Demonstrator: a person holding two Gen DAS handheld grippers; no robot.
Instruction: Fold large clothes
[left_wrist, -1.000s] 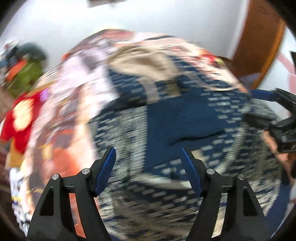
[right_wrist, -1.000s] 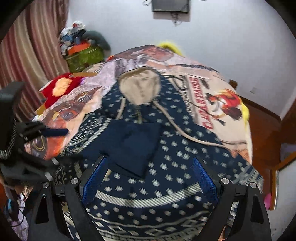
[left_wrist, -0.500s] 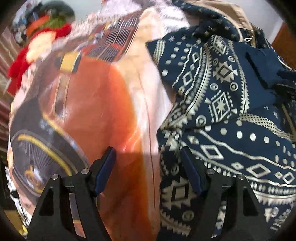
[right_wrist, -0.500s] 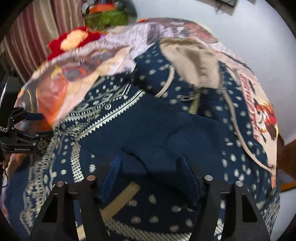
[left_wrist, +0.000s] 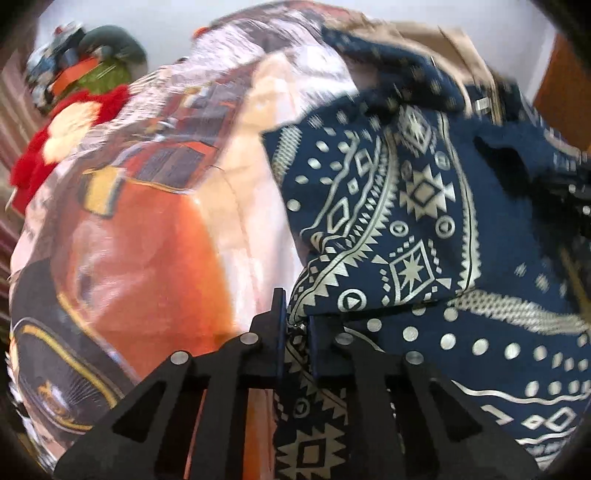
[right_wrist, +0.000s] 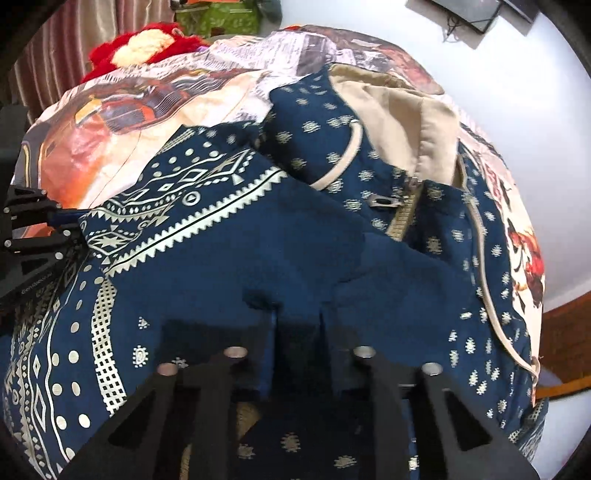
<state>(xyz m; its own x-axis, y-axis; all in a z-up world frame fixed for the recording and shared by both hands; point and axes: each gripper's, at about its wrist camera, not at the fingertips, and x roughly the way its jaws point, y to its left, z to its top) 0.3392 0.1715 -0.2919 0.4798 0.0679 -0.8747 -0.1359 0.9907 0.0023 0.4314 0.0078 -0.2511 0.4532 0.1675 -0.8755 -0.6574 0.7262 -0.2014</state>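
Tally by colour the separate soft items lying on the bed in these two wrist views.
Navy patterned hooded jacket: 1
Printed multicolour bedspread: 1
Red and cream plush item: 1
Green bag-like item, only partly in view: 1
Total: 4

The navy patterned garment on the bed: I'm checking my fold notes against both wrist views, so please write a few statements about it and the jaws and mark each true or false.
1. The left gripper has its jaws closed on the edge of the navy patterned garment. True.
2. The right gripper hangs open above bare bedding. False: its jaws pinch plain navy cloth.
3. The hood lining is beige. True.
4. The garment lies on a plain white sheet. False: the bedspread is printed in orange and other colours.
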